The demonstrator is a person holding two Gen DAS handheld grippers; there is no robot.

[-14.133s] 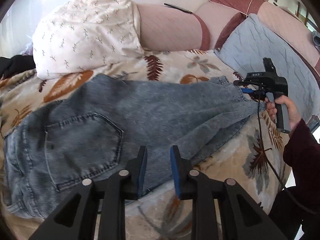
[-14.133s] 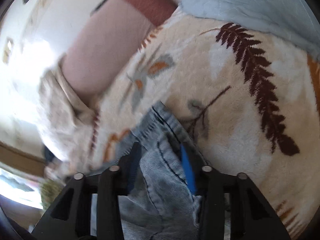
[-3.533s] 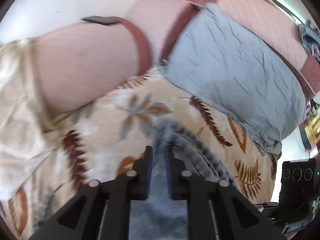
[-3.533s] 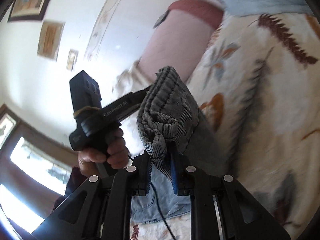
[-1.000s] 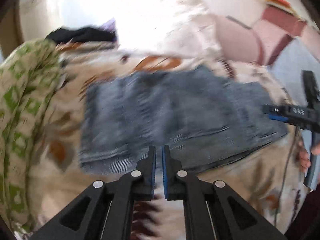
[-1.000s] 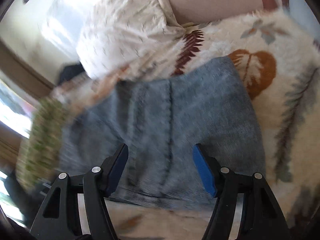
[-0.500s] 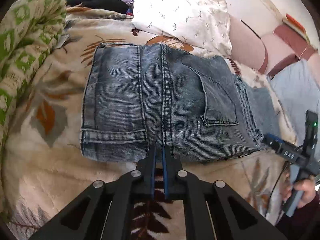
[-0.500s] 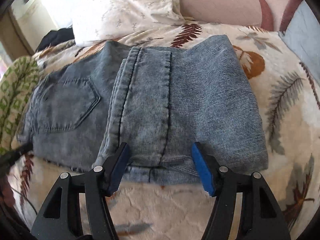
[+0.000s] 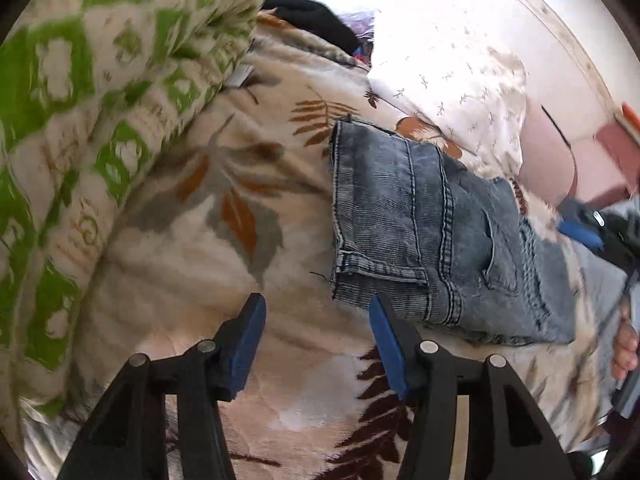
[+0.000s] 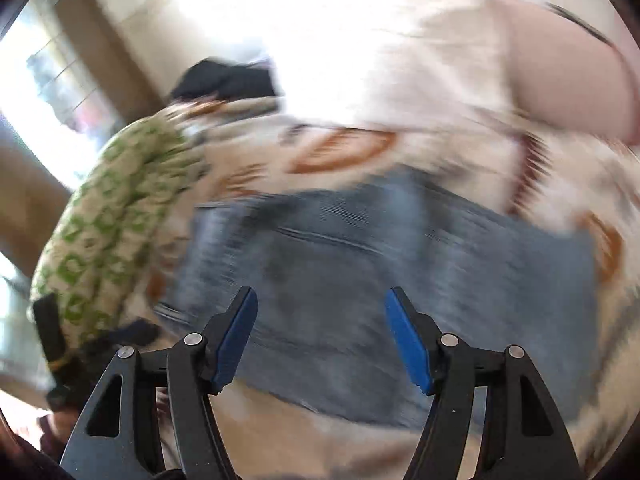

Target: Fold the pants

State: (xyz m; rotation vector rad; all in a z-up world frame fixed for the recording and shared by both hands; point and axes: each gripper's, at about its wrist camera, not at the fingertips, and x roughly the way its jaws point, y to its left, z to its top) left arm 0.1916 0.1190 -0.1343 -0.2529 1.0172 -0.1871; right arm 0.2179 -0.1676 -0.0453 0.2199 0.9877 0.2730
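— What do you see from the left wrist?

— The left claw [image 9: 316,334] has just been opening; its blue pads [image 9: 248,340] stand apart with nothing between them, over the leaf-patterned bedspread [image 9: 168,288]. The right pad sits just beside the near left corner of the pants [image 9: 424,240], though I cannot tell if it touches. The pants lie folded into a compact denim block, right of centre, a back pocket and seam facing up.

— And around them?

— A green-and-cream blanket [image 9: 72,120] is heaped on the left. A white sprigged pillow [image 9: 452,80] lies past the far edge of the pants, with a pink bolster [image 9: 548,160] to its right. At the right edge the right claw [image 9: 580,232] shows a blue tip, and a hand [image 9: 626,344] shows lower down.

— From the right wrist?

— Heavily blurred. The right claw [image 10: 322,344] is spread wide and empty, hanging above the pants [image 10: 380,280], which fill the middle. The green blanket [image 10: 120,216] bulges on the left, a dark garment [image 10: 228,80] beyond it, the pillow [image 10: 420,60] and bolster [image 10: 572,80] far right. The left claw's handle is a dark shape at the lower left.
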